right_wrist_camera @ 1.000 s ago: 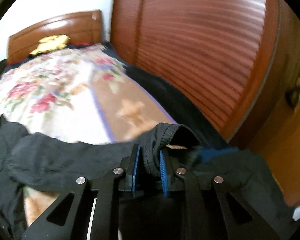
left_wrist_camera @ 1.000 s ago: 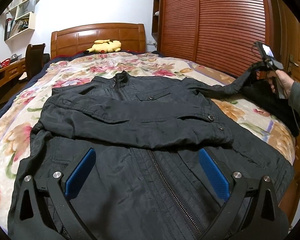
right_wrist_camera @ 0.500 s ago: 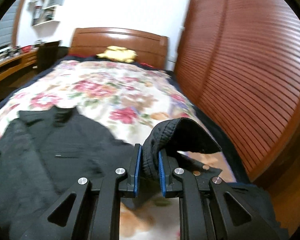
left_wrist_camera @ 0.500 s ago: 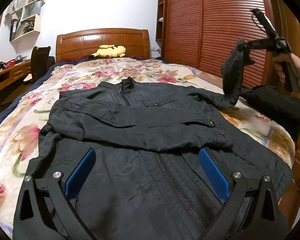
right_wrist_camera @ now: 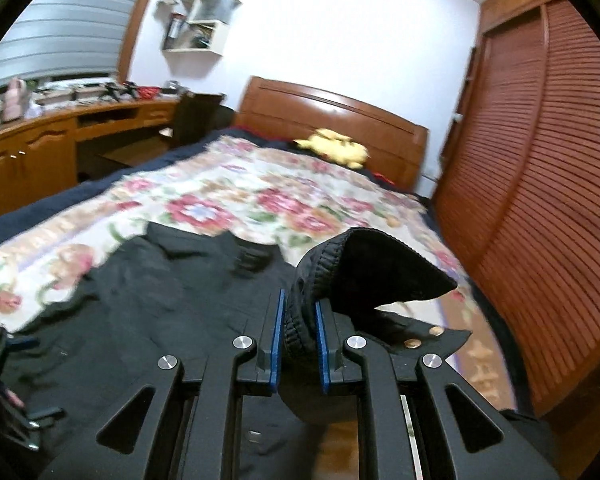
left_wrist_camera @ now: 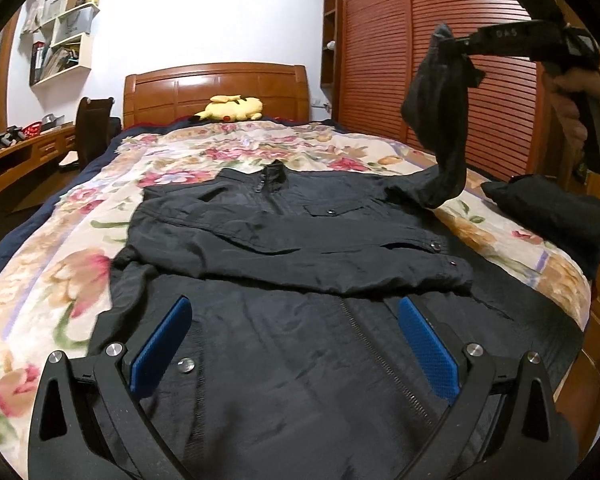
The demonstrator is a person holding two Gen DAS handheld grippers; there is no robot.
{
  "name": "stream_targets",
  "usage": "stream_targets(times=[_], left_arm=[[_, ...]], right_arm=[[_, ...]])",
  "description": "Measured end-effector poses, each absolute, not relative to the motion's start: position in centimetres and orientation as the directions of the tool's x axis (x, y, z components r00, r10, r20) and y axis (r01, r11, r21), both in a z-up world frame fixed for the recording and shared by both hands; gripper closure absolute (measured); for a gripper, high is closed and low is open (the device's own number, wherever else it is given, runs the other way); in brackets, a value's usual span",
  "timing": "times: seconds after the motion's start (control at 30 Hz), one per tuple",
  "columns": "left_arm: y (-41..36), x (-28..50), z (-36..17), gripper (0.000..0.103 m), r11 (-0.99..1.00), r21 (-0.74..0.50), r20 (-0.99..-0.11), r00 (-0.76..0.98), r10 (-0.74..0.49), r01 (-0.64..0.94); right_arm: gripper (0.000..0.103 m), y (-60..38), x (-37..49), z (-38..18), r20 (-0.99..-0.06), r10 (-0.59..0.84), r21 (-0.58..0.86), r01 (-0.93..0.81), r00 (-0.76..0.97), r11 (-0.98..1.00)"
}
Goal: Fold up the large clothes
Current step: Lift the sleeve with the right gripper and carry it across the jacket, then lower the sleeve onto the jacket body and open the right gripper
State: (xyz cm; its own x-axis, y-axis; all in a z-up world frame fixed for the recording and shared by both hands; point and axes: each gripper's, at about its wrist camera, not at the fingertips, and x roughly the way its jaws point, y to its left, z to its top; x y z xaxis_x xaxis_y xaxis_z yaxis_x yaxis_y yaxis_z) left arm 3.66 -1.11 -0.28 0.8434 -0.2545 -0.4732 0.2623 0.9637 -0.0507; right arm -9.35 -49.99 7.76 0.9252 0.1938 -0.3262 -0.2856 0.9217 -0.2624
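Jacket [left_wrist_camera: 300, 248], black and zipped, lies face up on the flowered bed [left_wrist_camera: 52, 264], collar toward the headboard, with one sleeve already laid across the chest. The other sleeve [left_wrist_camera: 440, 112] is lifted off the bed: the right gripper [right_wrist_camera: 299, 332] pinches its ribbed cuff [right_wrist_camera: 300, 320], and its jaws have just been closing further on that cloth, which sits bunched between the blue pads. In the left wrist view the sleeve hangs from the raised gripper at the right, in front of the slatted wardrobe, and trails down to the shoulder. The left gripper [left_wrist_camera: 296, 344] hovers low over the jacket's lower front with its jaws spread wide and nothing pressed between them. The step in hand looks to be the fold of the second sleeve. Next, the cuff likely needs carrying across the chest and lowering onto the first sleeve, flat and without twist, before the jaws let go. The slack cloth could drag the shoulder out of line, so the left gripper may need to steady the body. A dark bundle [left_wrist_camera: 552, 208] lies near the bed's right edge.
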Motion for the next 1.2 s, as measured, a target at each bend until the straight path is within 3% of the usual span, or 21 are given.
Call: stream_targets(times=[0.2,0.53,0.77,0.97,1.2], left_arm=[[1.3,3.0,-0.2,0.000,0.973,-0.055,-0.472,0.853,-0.223,0.224],[3.2,2.5,-0.2,0.000,0.982,-0.055,-0.465,0.865,-0.187,0.182],[3.7,2.4,-0.2,0.000,0.982,-0.058,-0.461,0.868,-0.185,0.178],[3.7,2.4,-0.2,0.000,0.982,-0.061,-0.459,0.869,-0.187,0.179],[3.7,2.3,-0.2,0.000,0.982,-0.056,-0.463,0.867,-0.185,0.180]], right_arm=[[0.091,-49.6,-10.9,6.7,-0.327,0.299,-0.270,-0.392,0.897,0.879],[0.091,-48.5,-11.2,5.7,-0.408,0.388,-0.243,-0.508,0.826,0.826],[0.091,-48.2,-10.1,6.2,-0.482,0.444,-0.108,-0.553,0.756,0.826],[0.091,-47.3,-11.8,7.8,-0.455,0.491,-0.090,-0.587,0.743,0.805],[0.088,-46.5,-11.7,7.3,-0.444,0.452,-0.130,-0.555,0.774,0.822]])
